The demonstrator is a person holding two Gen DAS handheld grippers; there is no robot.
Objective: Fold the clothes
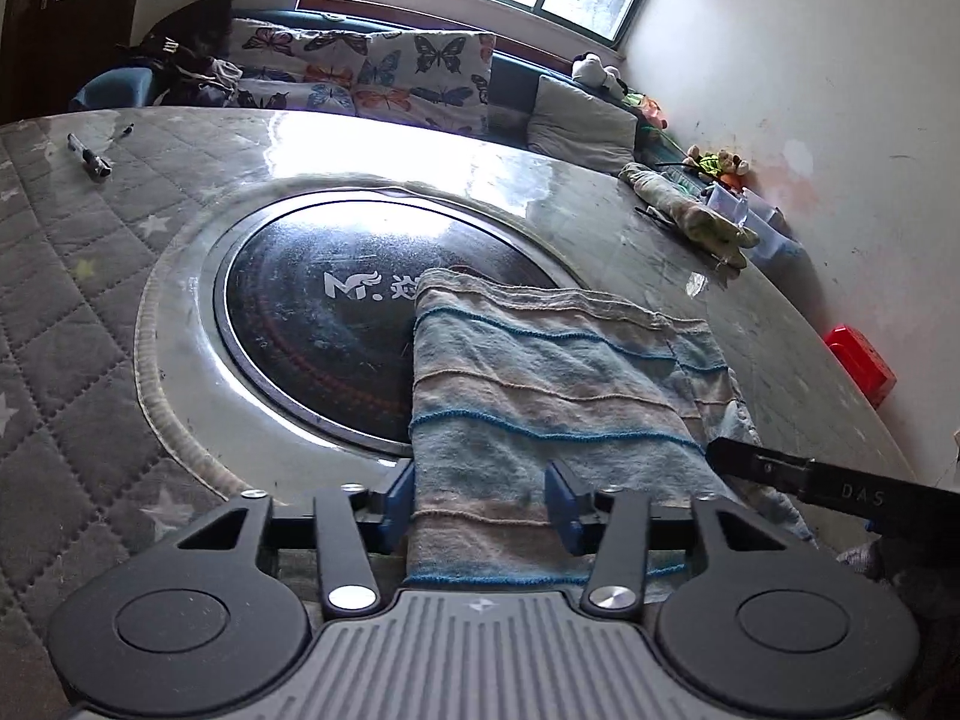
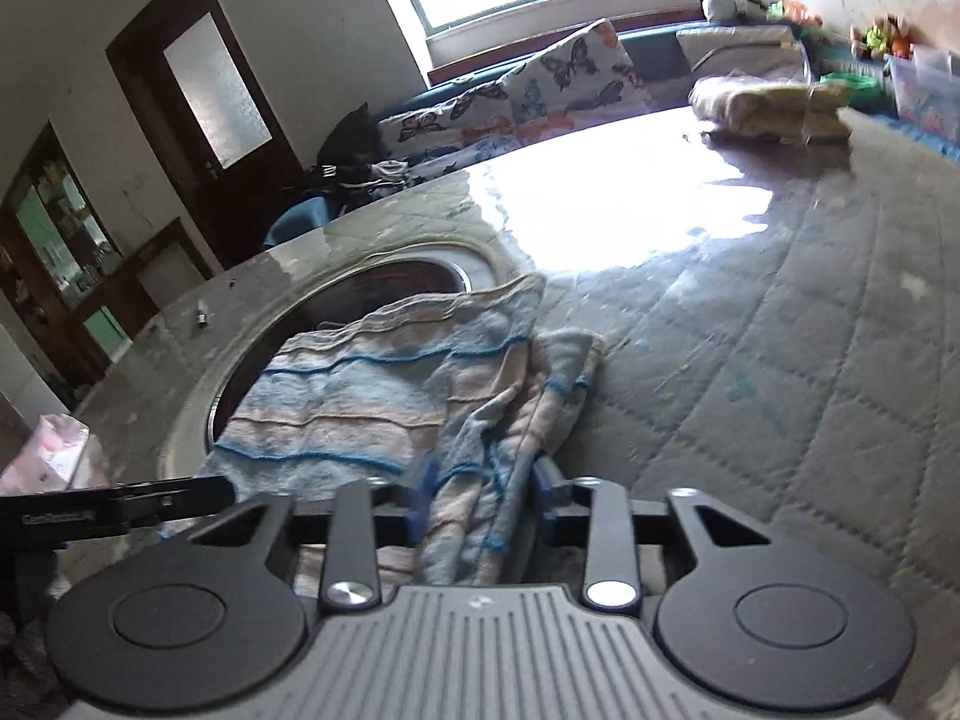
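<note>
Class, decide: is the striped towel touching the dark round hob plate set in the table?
Touching. In the left wrist view the towel lies across the right edge of the hob plate, covering part of it with no gap showing.

Your left gripper [image 1: 483, 501] body hides the towel's [image 1: 540, 384] near edge, so you can't tell how much lies beneath. In the right wrist view, bunched folds hide whether the right gripper's [image 2: 480, 495] pads actually pinch cloth. The bundle [image 2: 768, 99] at the tabletop's [image 2: 780, 360] far edge is blurred.

Fuzzy cloth towel [image 1: 540, 372] — glossy table [image 1: 600, 192].
</note>
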